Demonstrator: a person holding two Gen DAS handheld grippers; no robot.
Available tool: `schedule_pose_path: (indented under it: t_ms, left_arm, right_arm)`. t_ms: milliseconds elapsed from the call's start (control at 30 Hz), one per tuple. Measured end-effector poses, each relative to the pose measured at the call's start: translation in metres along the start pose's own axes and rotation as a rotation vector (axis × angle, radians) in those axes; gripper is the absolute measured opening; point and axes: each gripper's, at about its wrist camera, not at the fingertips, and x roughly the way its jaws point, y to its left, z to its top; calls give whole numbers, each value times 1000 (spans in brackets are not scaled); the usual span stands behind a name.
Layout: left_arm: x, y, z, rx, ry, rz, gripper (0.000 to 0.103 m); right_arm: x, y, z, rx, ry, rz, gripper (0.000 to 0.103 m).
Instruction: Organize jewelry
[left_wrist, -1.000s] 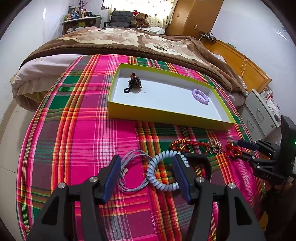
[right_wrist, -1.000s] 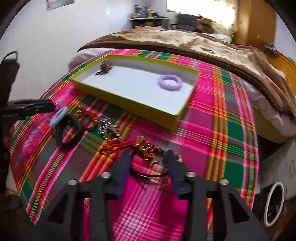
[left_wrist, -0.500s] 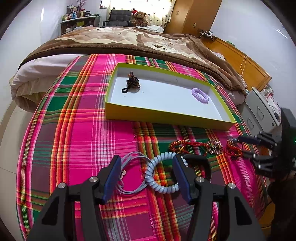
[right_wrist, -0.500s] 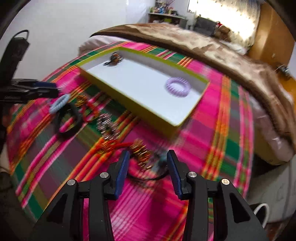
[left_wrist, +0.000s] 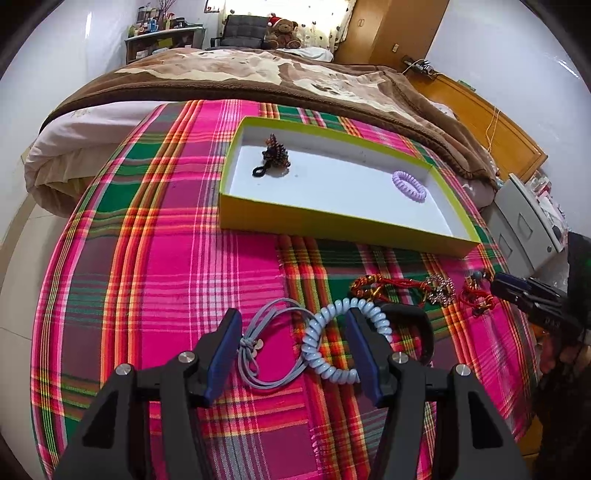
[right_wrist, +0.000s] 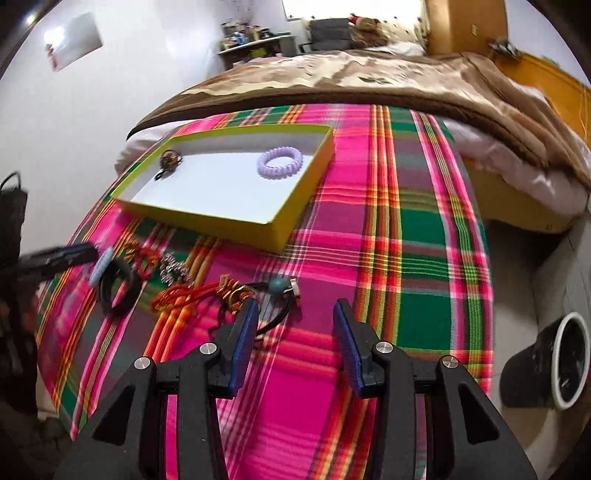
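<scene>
The left gripper stood wide open over the plaid cloth, holding nothing; the pale blue coil band lay between its fingers, near the right-hand one, with the grey elastic tie just beside it. The right gripper was likewise parted and empty, and the black cord with a teal bead lay by its left finger. The purple coil band and a dark beaded piece rested inside the yellow-green box.
</scene>
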Motion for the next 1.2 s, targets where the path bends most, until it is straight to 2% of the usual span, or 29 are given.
schedule_pose_path:
  t_ms: [33, 100, 167, 267, 333, 400, 433, 567, 633, 700, 833, 933, 967, 1033, 1100, 1133, 1167, 1200]
  left_arm:
    - [0, 0, -1, 3, 2, -3, 60]
    - [-1, 0, -2, -1, 1, -4, 60]
    - [-2, 0, -2, 0, 1, -6, 60]
    - [0, -1, -2, 6, 12, -15, 59]
    - [3, -1, -3, 8, 26, -11, 60]
    - [4, 0, -4, 13, 30, 8, 60]
    - [5, 0, -5, 19, 35, 15, 59]
    - [5, 2, -5, 7, 35, 8, 59]
    - [6, 1, -4, 14, 34, 12, 59]
    - [6, 1, -5, 21, 33, 15, 59]
    - [8, 0, -4, 34, 30, 26, 59]
    - [10, -5, -4, 66, 11, 56, 59]
    - [11, -9, -5, 86, 10, 76, 58]
    - [12, -12, -6, 113, 4, 109, 53]
    - [12, -11, -5, 107, 0, 109, 49]
    - [12, -9, -4, 96, 0, 103, 41]
    - [11, -6, -3, 86, -2, 99, 35]
    - [11, -3, -2, 79, -5, 101, 28]
  right_arm:
    - [6, -2, 1, 23, 18, 18, 42]
    - [9, -2, 2, 49, 12, 13, 6]
    - [10, -3, 3, 73, 14, 54, 5]
    - [-3, -1, 1, 76, -34, 32, 5]
    - [-16, 1, -1, 72, -63, -2, 5]
    - [-32, 7, -2, 41, -110, -80, 5]
    - [-37, 8, -2, 39, -127, -79, 5]
    - [-58, 10, 1, 57, -211, -3, 5]
    - [-62, 11, 1, 65, -247, 66, 5]
    - [-59, 12, 2, 90, -255, 95, 5]
    - [-53, 11, 2, 161, -259, 233, 5]
    - [-52, 14, 1, 162, -269, 246, 5]
    - [-52, 16, 1, 157, -259, 226, 5]
    - [-52, 18, 0, 158, -256, 268, 5]
    - [-36, 35, 1, 31, -133, -86, 5]
    - [-27, 37, -1, 5, -75, -117, 5]
    - [-24, 34, -4, 36, -67, -14, 5]
    - [-25, 27, -7, 104, -81, 135, 5]
